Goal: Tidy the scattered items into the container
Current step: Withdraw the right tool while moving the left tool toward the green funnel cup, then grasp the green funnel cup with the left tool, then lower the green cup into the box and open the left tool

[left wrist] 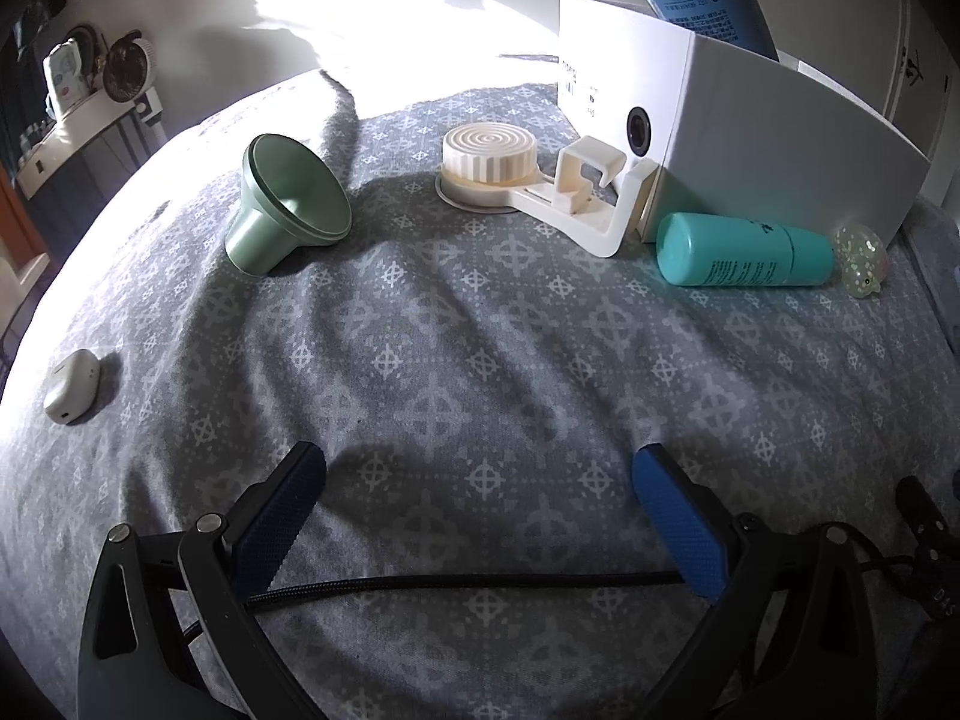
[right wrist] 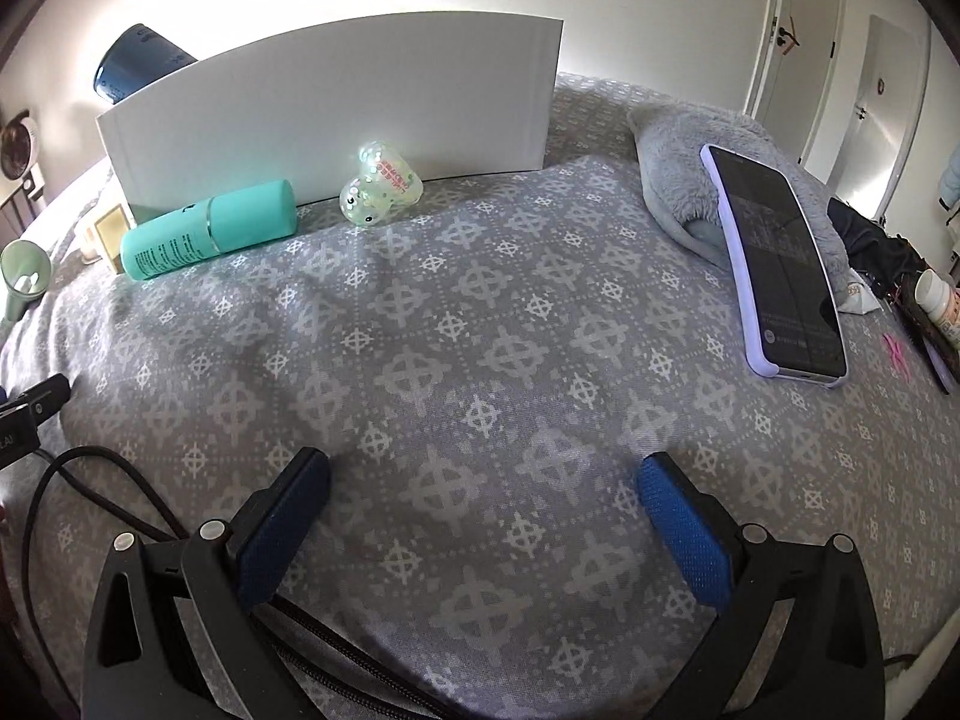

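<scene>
A white box (left wrist: 750, 144) stands on the patterned bedspread with a blue can (left wrist: 708, 0) leaning inside it; the box also shows in the right wrist view (right wrist: 336, 114). A teal bottle (left wrist: 744, 249) lies in front of the box, beside a clear glitter squishy toy (left wrist: 861, 261). A white holder with a ribbed round cap (left wrist: 528, 180), a green funnel-shaped cup (left wrist: 288, 204) and a small white case (left wrist: 72, 387) lie scattered. My left gripper (left wrist: 480, 468) is open and empty, well short of them. My right gripper (right wrist: 483, 474) is open and empty over bare bedspread.
A phone in a lilac case (right wrist: 777, 267) leans on a grey plush cushion (right wrist: 678, 162) at the right. A pill bottle (right wrist: 942, 300) and dark clutter sit at the far right edge. A black cable (left wrist: 468, 582) runs under the left gripper.
</scene>
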